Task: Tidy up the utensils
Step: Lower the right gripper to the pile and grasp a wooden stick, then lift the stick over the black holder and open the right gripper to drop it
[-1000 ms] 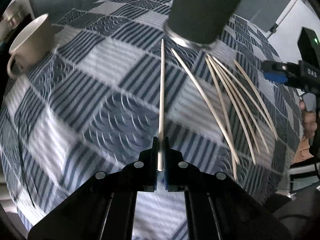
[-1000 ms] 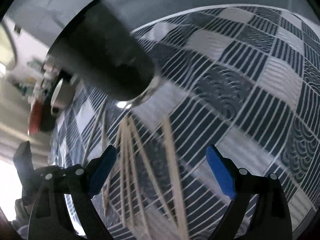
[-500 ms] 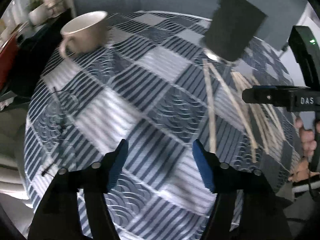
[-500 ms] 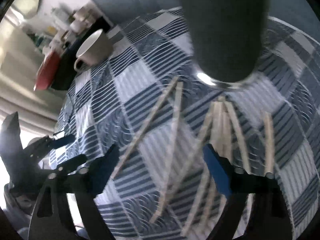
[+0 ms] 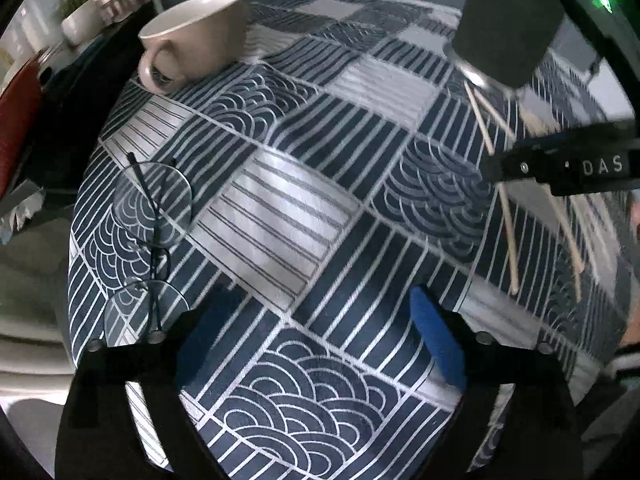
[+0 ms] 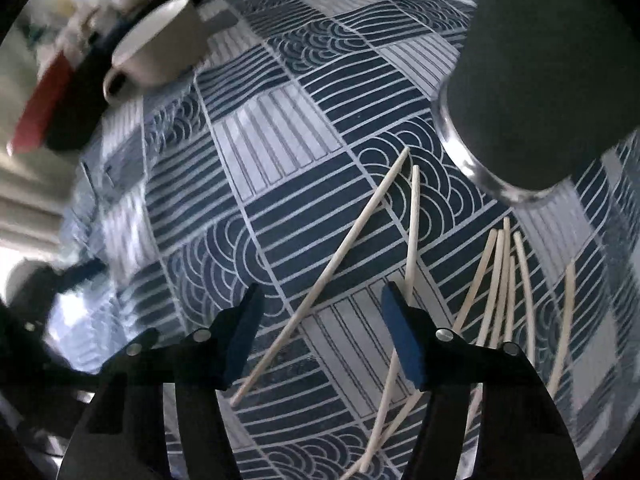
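Left gripper (image 5: pixel 320 336) dropped stick | mug (image 5: pixel 196 36), glasses (image 5: pixel 152 232) nearby

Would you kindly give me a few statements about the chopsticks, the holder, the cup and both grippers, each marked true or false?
1. The left gripper is open and holds nothing. True.
2. The right gripper is clamped on a chopstick. False: its jaws stand open above the loose chopsticks.
3. The cup lies on its side. False: it stands upright on the tablecloth.
4. A pair of glasses lies on the cloth. True.
5. The dark holder stands beside the chopsticks. True.
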{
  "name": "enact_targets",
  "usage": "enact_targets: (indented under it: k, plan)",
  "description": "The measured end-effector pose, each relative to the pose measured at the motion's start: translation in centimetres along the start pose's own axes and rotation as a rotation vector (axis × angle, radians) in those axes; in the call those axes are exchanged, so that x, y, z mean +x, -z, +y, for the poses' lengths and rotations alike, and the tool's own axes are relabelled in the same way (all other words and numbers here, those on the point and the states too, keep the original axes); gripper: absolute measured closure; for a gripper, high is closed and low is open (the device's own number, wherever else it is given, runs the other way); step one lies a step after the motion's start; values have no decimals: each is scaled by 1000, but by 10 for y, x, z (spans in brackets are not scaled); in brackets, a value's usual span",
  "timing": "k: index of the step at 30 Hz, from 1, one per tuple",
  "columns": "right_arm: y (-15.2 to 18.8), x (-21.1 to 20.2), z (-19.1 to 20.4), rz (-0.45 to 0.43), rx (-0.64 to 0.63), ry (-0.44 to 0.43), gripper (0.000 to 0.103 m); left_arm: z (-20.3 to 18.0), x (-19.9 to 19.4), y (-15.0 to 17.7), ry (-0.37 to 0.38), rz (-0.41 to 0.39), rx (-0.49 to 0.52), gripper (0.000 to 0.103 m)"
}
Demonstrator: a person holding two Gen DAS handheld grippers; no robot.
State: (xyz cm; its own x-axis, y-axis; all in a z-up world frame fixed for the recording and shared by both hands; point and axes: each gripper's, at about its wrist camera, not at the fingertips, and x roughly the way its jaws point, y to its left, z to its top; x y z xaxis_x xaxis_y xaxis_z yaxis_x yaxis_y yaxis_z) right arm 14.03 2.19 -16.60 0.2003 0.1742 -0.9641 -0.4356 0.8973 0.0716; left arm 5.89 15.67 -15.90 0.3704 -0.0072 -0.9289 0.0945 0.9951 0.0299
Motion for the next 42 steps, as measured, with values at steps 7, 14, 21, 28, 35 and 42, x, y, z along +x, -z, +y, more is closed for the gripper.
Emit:
enact_targets:
  k: [7,14,21,28,35,42]
  plan:
    - [14,-5,2,-63,-64,56,89,2,1,1,-3,8,-27,8]
    - [19,-11,-32,-27,13,-56,97,-9,-9,3,20,37,17,39]
    - [34,-27,-62,-6,95,-226,99,-7,-16,9,72,88,17,96]
    - [28,-75,-84,-93,106,-320,99,-17,-22,5,74,106,6,99]
    - [6,-145,-104,-250,75,-365,99,-45,-54,-43,88,8,19,99]
    - [-23,-204,-143,-419,59,-334,99,-69,-90,-119,73,-124,65,99]
